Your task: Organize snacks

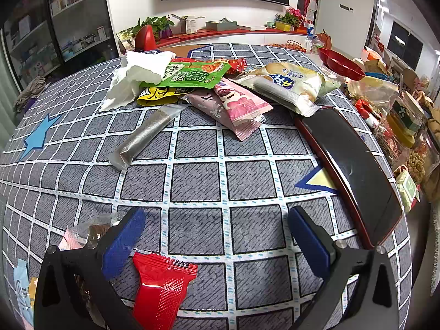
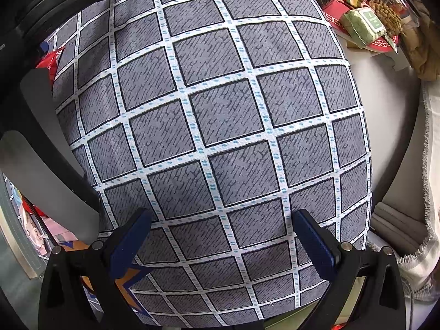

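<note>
**Snack sorting on a gridded cloth: both grippers empty and spread wide**

Nearest to us in the left wrist view, the left gripper [image 1: 217, 236] tilts down over the grey checked tablecloth [image 1: 198, 181], its blue pads standing fully apart with nothing between them. A red snack packet [image 1: 162, 288] lies just beside the left-hand pad, apart from it as far as we can tell, and so reads as the likeliest first pick. A few more wrappers show at the lower left edge, mostly hidden behind the gripper body.

Farther out, a clear sachet of dark powder [image 1: 145, 134] lies alone, and a dark tray with a red rim [image 1: 354, 170] sits along the cloth's right side (we judge it the intended destination, since it is empty). Beyond these the unsorted pile gathers: a pink wafer packet [image 1: 236, 107], a green pouch [image 1: 192, 75], a yellow packet [image 1: 158, 96], a white biscuit bag [image 1: 291, 82] and crumpled tissue [image 1: 134, 77].

The right gripper [image 2: 222, 236] points straight down at bare cloth, jaws equally wide and empty, seemingly parked clear of the left one's reach.
</note>
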The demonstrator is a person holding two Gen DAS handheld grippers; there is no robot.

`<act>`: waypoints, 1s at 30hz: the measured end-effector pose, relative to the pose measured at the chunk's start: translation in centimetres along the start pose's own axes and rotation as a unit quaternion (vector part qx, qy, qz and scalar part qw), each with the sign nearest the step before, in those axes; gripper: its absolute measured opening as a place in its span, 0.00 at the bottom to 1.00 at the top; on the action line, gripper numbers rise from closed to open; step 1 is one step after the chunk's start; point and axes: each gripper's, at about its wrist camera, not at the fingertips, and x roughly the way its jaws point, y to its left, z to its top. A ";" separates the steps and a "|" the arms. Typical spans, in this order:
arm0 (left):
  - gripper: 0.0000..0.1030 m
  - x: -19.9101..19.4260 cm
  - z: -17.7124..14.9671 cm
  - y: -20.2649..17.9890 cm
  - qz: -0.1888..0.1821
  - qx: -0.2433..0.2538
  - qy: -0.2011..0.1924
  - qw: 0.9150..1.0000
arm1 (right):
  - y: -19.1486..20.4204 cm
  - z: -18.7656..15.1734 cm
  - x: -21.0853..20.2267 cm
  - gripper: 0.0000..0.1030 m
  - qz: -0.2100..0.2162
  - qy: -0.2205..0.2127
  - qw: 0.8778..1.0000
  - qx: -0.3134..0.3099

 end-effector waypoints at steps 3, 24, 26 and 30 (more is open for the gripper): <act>1.00 0.0 0.0 0.0 0.000 0.000 0.000 1.000 | 0.2 0.5 0.0 1.00 -0.001 0.002 1.000 0.000; 1.00 -1.1 2.5 0.3 -0.067 0.054 0.082 0.993 | 0.2 4.8 -0.2 1.00 -0.002 0.020 1.000 0.004; 1.00 -3.7 3.1 1.5 -0.079 0.055 0.062 0.993 | 0.1 5.0 -0.2 1.00 -0.002 0.016 1.000 0.004; 1.00 -10.1 3.2 7.4 -0.114 0.023 0.065 0.991 | 0.0 4.6 -0.4 1.00 -0.001 -0.002 1.000 0.004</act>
